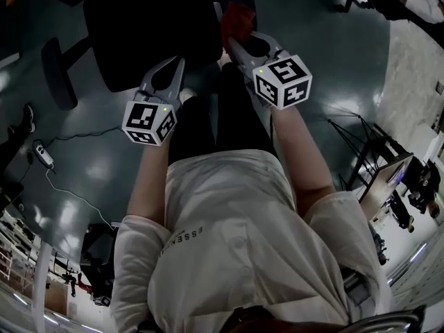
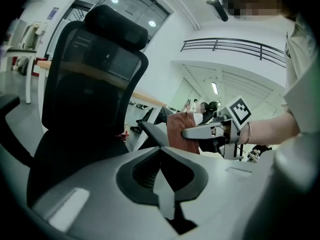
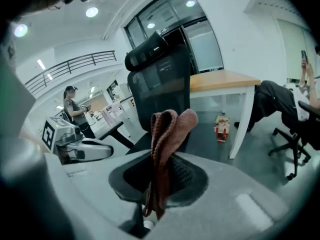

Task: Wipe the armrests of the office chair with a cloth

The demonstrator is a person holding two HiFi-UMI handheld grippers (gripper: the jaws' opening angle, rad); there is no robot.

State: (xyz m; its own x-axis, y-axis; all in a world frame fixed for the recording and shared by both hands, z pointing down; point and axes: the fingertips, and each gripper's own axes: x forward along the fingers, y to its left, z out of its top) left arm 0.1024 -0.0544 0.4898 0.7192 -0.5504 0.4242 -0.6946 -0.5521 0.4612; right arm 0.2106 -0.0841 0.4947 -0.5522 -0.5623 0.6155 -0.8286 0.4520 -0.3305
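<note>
At the far left of the head view, 1 armrest (image 1: pixel 59 71) of the office chair (image 1: pixel 149 26) is seen jutting out from the dark seat, untouched and well apart from both tools. Moving right, the left gripper (image 1: pixel 175 71) is held in front of the seat. Its 2 jaws are seen pressed together in its own view, with nothing between them.

Further right, the right gripper (image 1: pixel 234 45) is raised beside the seat's other edge. Its jaws are clamped on the cloth (image 1: pixel 237 19), a reddish folded piece that stands bunched above the jaw tips in the right gripper view. In the left gripper view the cloth is seen just beside the 2nd armrest (image 2: pixel 152 134), but whether the 2 are touching cannot be told.

The step in hand is judged to be the approach to the 1st wipe: the cloth is gripped and brought close, and no clear contact with the pad is shown. For the next move, the cloth would need to be lowered so that a broad fold lies on the armrest top, then drawn along its length. The free left gripper could be used to steady the chair against swivelling.
</note>
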